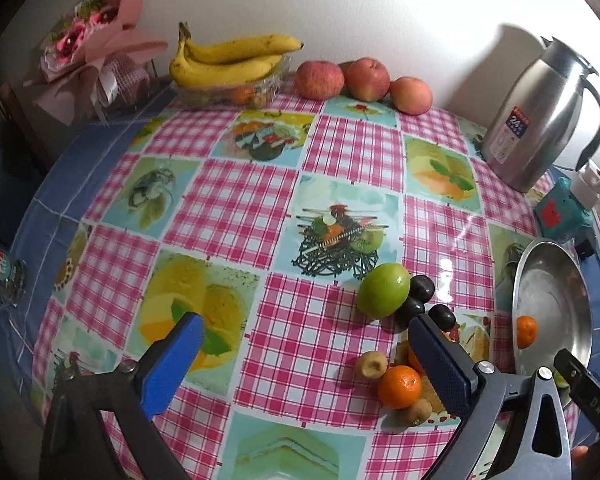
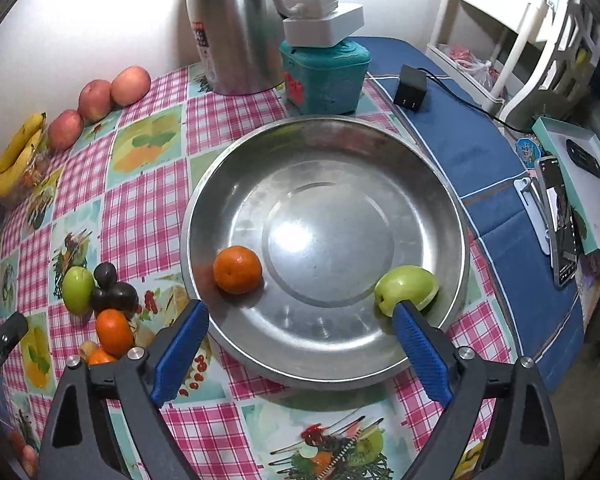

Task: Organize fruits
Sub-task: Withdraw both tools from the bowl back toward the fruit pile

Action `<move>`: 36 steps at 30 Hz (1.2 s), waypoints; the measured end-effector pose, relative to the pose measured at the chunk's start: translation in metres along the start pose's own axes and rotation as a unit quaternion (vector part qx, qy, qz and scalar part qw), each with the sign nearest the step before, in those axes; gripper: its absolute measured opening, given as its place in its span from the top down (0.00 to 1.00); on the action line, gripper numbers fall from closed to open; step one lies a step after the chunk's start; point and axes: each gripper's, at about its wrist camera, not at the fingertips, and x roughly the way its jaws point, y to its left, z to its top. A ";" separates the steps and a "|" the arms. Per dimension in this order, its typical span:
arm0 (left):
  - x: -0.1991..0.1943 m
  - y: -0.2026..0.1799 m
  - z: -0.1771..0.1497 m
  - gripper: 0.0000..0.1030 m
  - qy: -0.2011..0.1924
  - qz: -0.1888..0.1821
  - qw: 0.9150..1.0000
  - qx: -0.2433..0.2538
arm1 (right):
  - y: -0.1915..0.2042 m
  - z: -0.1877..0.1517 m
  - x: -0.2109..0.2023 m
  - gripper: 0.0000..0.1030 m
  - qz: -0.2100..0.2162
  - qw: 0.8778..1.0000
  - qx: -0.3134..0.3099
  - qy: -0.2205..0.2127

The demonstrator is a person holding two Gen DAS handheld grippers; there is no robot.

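Through the left wrist camera my left claw (image 1: 306,346) gapes wide, holding nothing; a green fruit (image 1: 383,290), dark plums (image 1: 421,289) and a tangerine (image 1: 399,386) lie on the bench (image 1: 228,208) just beyond its right finger. Through the right wrist camera my right claw (image 2: 300,330) spreads empty over the steel basin (image 2: 236,176); an orange (image 2: 237,269) sits ahead left, and a green apple (image 2: 406,288) perhaps touches my right finger.

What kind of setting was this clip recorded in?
Likely a home dining or kitchen corner: a table under a pink checked fruit-print oilcloth, a stainless steel thermos jug by the wall, and a wrapped pink flower bouquet.
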 end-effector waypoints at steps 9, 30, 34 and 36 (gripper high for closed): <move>-0.013 0.001 0.004 0.00 -0.035 -0.010 0.999 0.014 | 0.002 -0.004 -0.002 0.09 0.037 0.999 0.012 -0.020; -0.010 0.024 0.013 0.00 -0.022 -0.054 0.998 -0.022 | 0.045 -0.004 -0.014 0.14 0.065 0.995 -0.041 -0.067; -0.008 0.026 0.013 0.00 -0.014 -0.066 0.997 -0.025 | 0.058 -0.006 -0.018 0.16 0.097 0.991 -0.058 -0.072; -0.006 0.027 0.014 0.00 -0.009 -0.070 0.997 -0.024 | 0.067 -0.009 -0.020 0.16 0.103 0.990 -0.071 -0.071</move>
